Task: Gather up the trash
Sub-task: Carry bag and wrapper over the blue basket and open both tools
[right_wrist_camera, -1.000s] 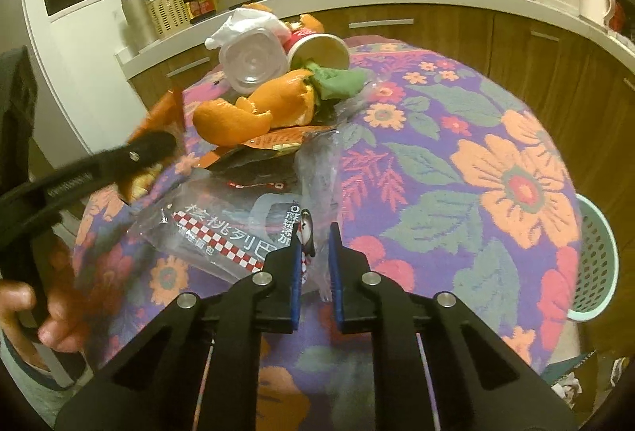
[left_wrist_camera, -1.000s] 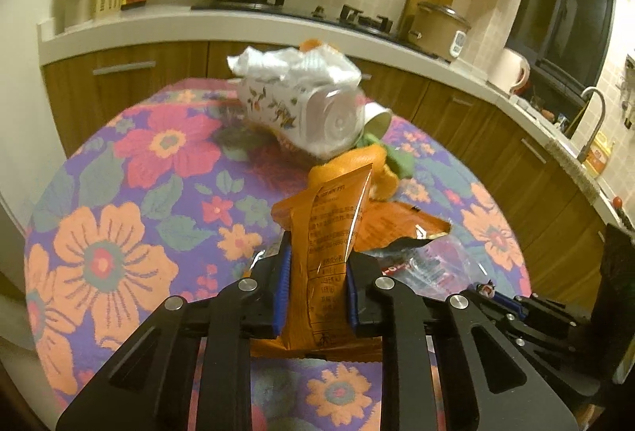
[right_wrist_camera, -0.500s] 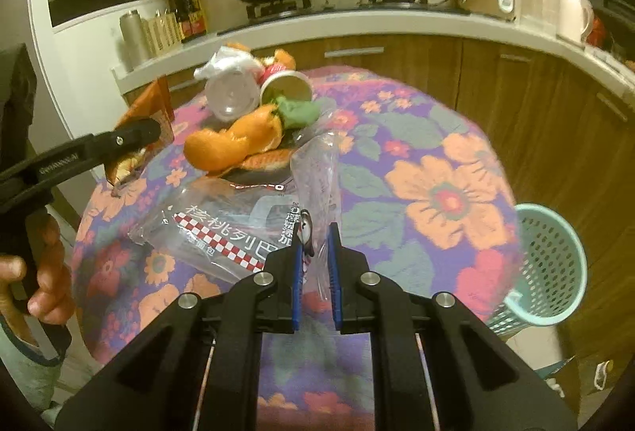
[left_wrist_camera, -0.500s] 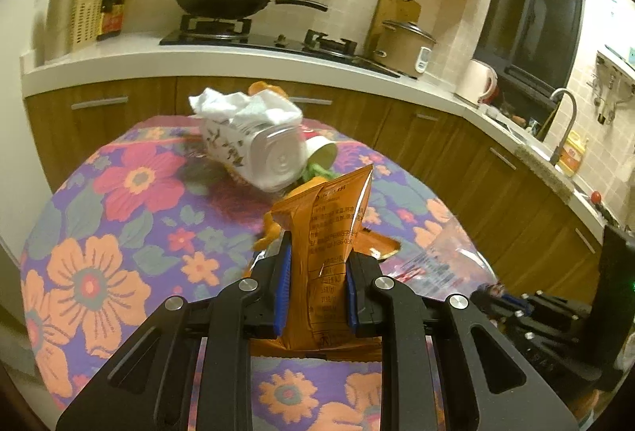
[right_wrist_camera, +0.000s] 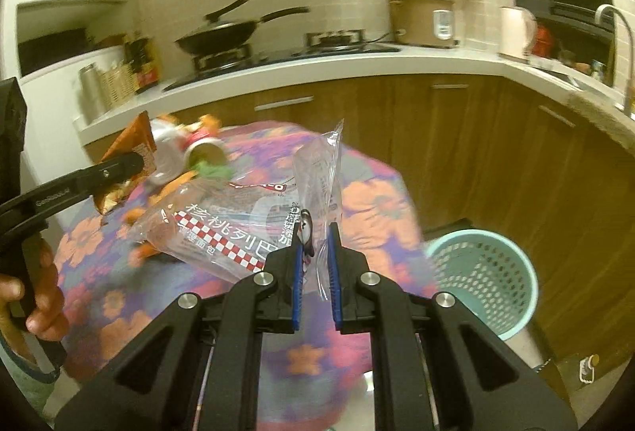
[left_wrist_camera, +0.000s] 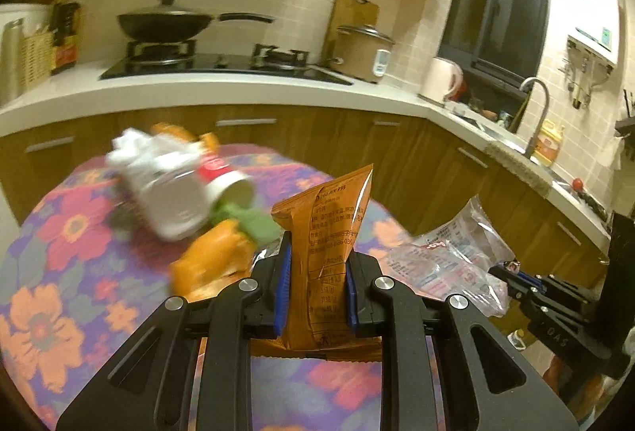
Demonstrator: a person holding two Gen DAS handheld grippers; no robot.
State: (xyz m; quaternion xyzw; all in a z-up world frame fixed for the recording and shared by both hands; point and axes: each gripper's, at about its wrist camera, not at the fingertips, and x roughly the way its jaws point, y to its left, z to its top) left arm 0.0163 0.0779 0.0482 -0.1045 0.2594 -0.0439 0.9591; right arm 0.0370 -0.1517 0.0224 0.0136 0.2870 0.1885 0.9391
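Kitchen counters run behind a round table (left_wrist_camera: 59,232) covered in a flowered cloth, with a pan (left_wrist_camera: 166,22) on the stove and a rice cooker (right_wrist_camera: 422,18) further along. Both grippers are loaded, so the step in hand looks like the carry from table to bin.

The left gripper (left_wrist_camera: 317,288) is clamped on an orange snack wrapper (left_wrist_camera: 329,232), which stands upright between the blue pads, clear of the cloth. The right gripper (right_wrist_camera: 315,272) pinches the corner of a clear plastic bag (right_wrist_camera: 238,232) printed with a red-and-white check; the rest of the bag hangs out to the left over the table.

Both tools point forward and somewhat downward, side by side. In the right view, a hand (right_wrist_camera: 35,292) grips the left tool's handle at the picture's left edge.

More trash lies on the far side of the table: a tipped white tub (left_wrist_camera: 170,193), a paper cup (left_wrist_camera: 226,181), orange peel (left_wrist_camera: 214,260) and a crumpled tissue (left_wrist_camera: 131,145).

A teal mesh bin (right_wrist_camera: 484,272) stands on the floor just right of the table. The next move probably calls for swinging both loads over its mouth before letting go; the limp bag could catch on the rim.
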